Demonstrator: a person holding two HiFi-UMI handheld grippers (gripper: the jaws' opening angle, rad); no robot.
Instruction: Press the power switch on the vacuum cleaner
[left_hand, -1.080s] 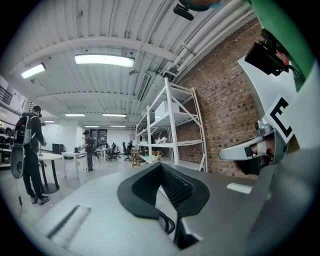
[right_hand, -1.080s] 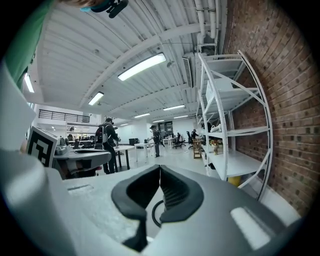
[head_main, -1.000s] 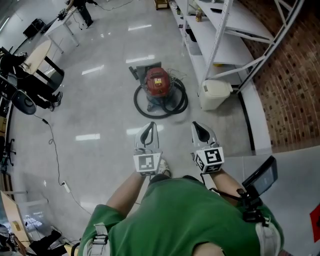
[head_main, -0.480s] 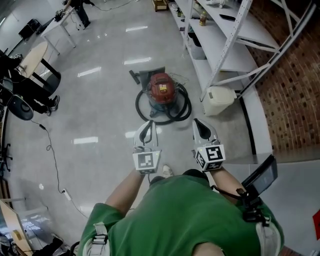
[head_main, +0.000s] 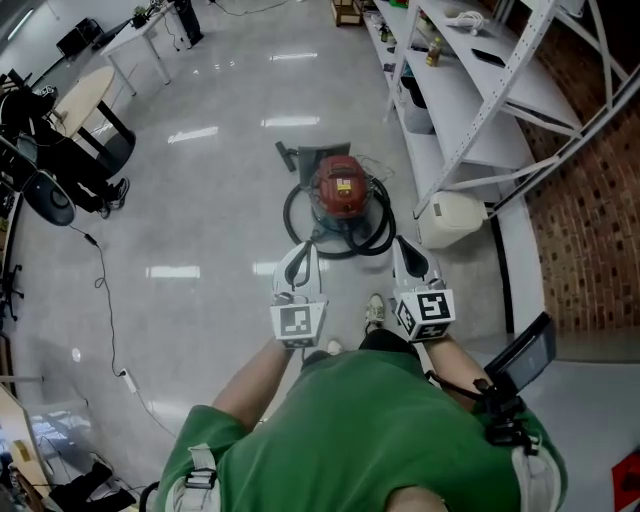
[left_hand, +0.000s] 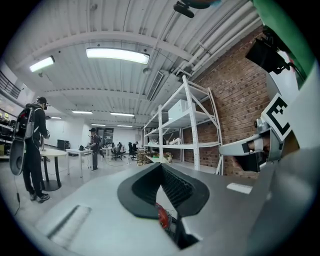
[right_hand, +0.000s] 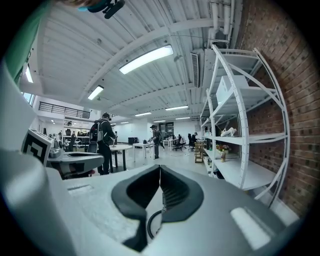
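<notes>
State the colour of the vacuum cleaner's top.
Red. The vacuum cleaner shows best in the head view, on the floor ahead of both grippers.

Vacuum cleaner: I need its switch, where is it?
Head view: the vacuum cleaner stands on the floor just beyond the left gripper and right gripper, beside the white bin.

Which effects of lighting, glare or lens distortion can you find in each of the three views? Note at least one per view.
Head view: ceiling lights glare as white patches on the glossy floor, and the shelving leans outward. Left gripper view: strong fisheye with black corners, and the strip light is blown out to plain white. Right gripper view: the same fisheye, bowing the uprights of that shelving.
</notes>
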